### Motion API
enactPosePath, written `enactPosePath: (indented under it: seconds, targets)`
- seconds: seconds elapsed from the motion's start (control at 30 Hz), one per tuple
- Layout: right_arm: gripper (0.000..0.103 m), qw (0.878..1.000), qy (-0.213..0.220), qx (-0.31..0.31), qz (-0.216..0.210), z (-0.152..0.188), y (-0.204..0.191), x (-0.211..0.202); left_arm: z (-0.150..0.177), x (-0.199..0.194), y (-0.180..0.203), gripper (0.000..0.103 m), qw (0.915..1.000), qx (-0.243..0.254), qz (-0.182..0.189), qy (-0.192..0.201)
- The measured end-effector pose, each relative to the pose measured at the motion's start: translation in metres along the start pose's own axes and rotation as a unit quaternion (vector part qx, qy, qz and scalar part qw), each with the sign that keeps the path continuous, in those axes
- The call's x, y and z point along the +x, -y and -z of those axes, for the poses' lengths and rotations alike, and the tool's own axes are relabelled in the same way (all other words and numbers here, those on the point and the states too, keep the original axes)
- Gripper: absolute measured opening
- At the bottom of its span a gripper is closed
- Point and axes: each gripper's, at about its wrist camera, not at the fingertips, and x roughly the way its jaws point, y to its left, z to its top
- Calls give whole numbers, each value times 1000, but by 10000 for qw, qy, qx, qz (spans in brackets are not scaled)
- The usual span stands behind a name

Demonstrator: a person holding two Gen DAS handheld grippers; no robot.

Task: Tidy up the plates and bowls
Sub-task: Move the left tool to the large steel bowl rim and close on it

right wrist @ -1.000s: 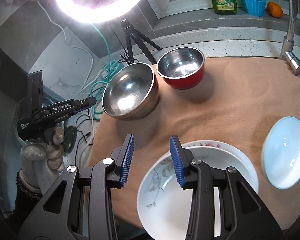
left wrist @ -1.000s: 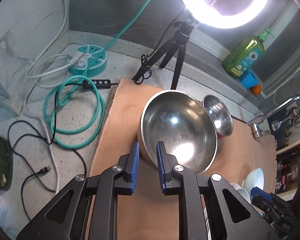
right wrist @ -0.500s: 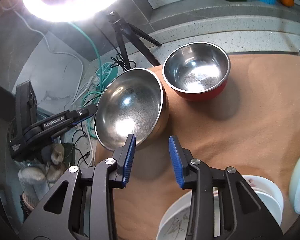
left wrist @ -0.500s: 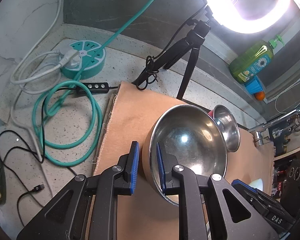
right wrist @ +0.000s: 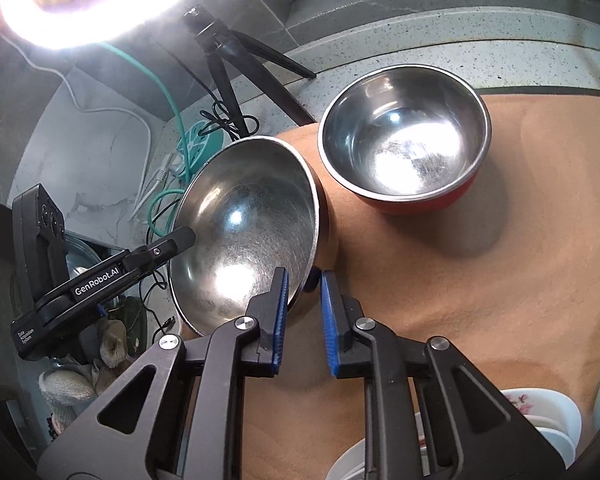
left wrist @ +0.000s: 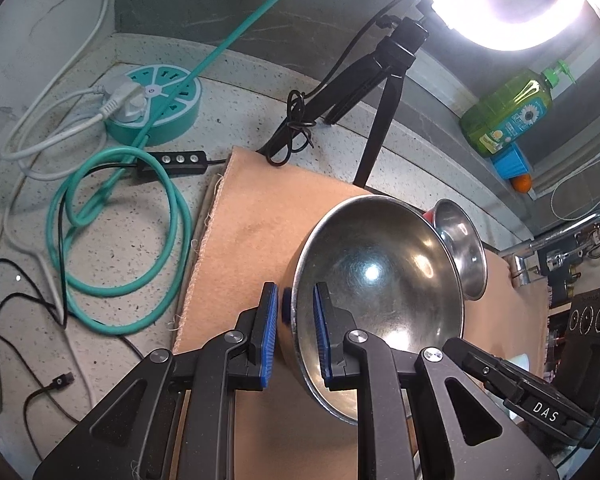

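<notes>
On the tan mat (left wrist: 260,216), the large steel bowl (left wrist: 380,280) is tilted, one side raised off the cloth, just beside the smaller red bowl (right wrist: 404,148). The left tongs (left wrist: 294,332) are nearly closed on the bowl's near rim, one pad inside and one outside the wall. The right tongs (right wrist: 304,312) straddle the opposite rim; their jaws have just been closing, with the rim between them, and now pinch it.

Handling notes, as a judgement:
- Bowl is rigid, thin-walled and probably light; denting is unlikely.
- Polished metal is slippery against the ribbed pads; a rim pinch may let the bowl swing or slide out.
- Hold at the rolled rim, at two opposite points, and keep both grips level.
- Contact with the red bowl could knock it aside.

White plates (right wrist: 540,412) lie at the mat's near right corner.
</notes>
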Motion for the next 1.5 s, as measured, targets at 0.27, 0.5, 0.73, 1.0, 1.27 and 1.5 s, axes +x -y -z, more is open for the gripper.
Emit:
enactPosePath:
  seconds: [0.27, 0.5, 0.73, 1.0, 1.27, 1.5]
  targets:
    - [16, 9999, -26, -91, 45, 1, -3, -1, 4, -3, 1, 16, 10000, 5, -75, 31]
    - [16, 9998, -88, -192, -43, 8, -11, -4, 14, -18, -4, 16, 9999, -49, -119, 103]
    - [16, 9990, -143, -360, -219, 25, -22, -17, 36, -38, -5, 16, 9996, -101, -163, 209]
    - [16, 9973, -223, -607, -360, 52, -31, -35, 72, -64, -7, 16, 9988, -245, -248, 347]
    - [16, 9949, -423, -779, -484, 83, -27, -48, 108, -83, 0, 16, 9979, -336, -347, 433]
    - [16, 9927, -649, -878, -517, 106, -19, -52, 138, -86, -2, 16, 9975, -448, -410, 372]
